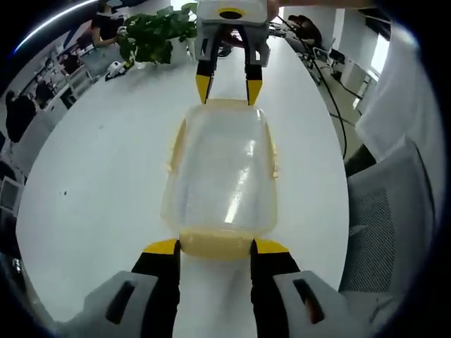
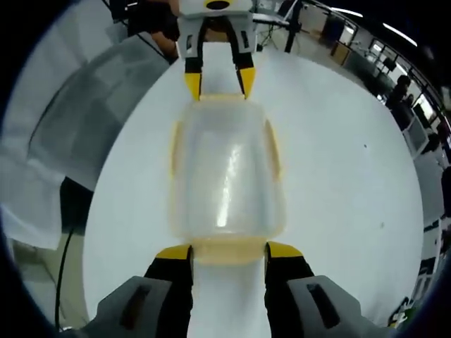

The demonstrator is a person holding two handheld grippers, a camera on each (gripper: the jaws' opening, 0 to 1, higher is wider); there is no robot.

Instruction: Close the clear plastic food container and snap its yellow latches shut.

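Left gripper view: clear plastic food container (image 1: 222,172) sits lid-on, flat on the white desk (image 1: 91,183), lengthwise ahead of the camera. Left gripper (image 1: 215,248) has its jaws spread apart, yellow tips flanking the near-end yellow latch (image 1: 215,243); contact with the latch can't be confirmed, nothing clamped. Right gripper (image 1: 229,88) comes in from the far end, jaws apart too, tips just at the far rim of the container. Yellow side latches (image 1: 175,148) show along both long edges. Potted plant (image 1: 155,32) sits at the far end of the desk, mesh office chair (image 1: 384,218) to the right.

Right gripper view: same container (image 2: 225,176) from the opposite end, lid on, centred on the desk (image 2: 338,176). Right gripper (image 2: 229,251) has jaws parted, tips either side of the near-end latch (image 2: 229,248). Left gripper (image 2: 218,83) is across from it, jaws parted at the far rim. A chair (image 2: 91,105) stands at left.
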